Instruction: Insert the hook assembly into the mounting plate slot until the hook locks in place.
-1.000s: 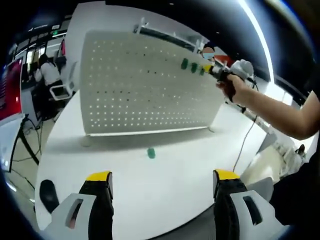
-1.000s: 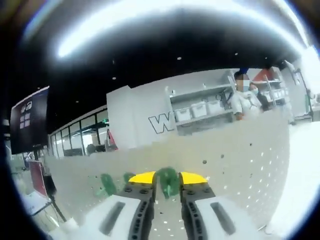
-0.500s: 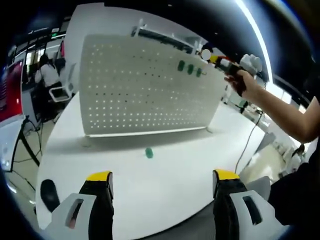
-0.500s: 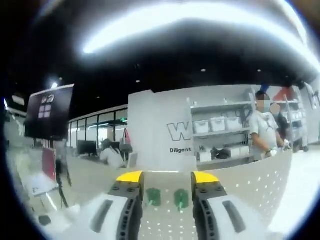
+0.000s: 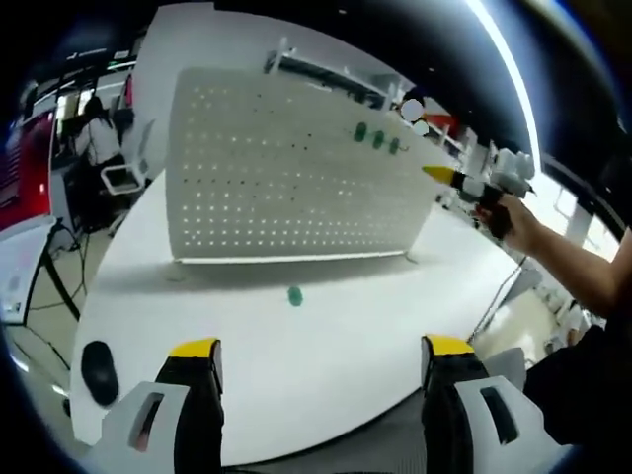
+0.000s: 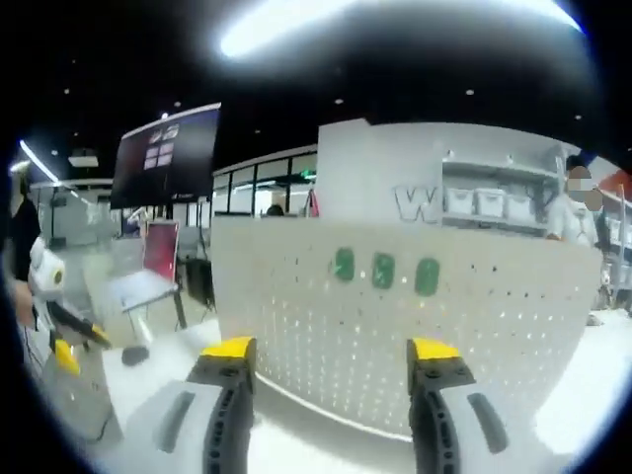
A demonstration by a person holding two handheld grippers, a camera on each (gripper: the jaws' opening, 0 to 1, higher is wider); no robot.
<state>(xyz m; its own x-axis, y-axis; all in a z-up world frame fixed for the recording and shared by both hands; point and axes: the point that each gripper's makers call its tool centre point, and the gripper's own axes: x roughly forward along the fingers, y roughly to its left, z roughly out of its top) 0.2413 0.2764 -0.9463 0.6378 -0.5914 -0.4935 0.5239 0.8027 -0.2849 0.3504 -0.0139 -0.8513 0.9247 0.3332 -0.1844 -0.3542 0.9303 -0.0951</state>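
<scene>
Three green hooks sit in the pegboard; a fourth lies on the tabletop. Both my grippers gape empty; I'd approach it squarely, pinching its body.

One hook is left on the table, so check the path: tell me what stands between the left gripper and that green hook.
Nothing visible does. The green hook lies alone on the white table, in front of the pegboard. Only bare tabletop lies between it and the open left gripper. The right gripper is off beside the board.
</scene>
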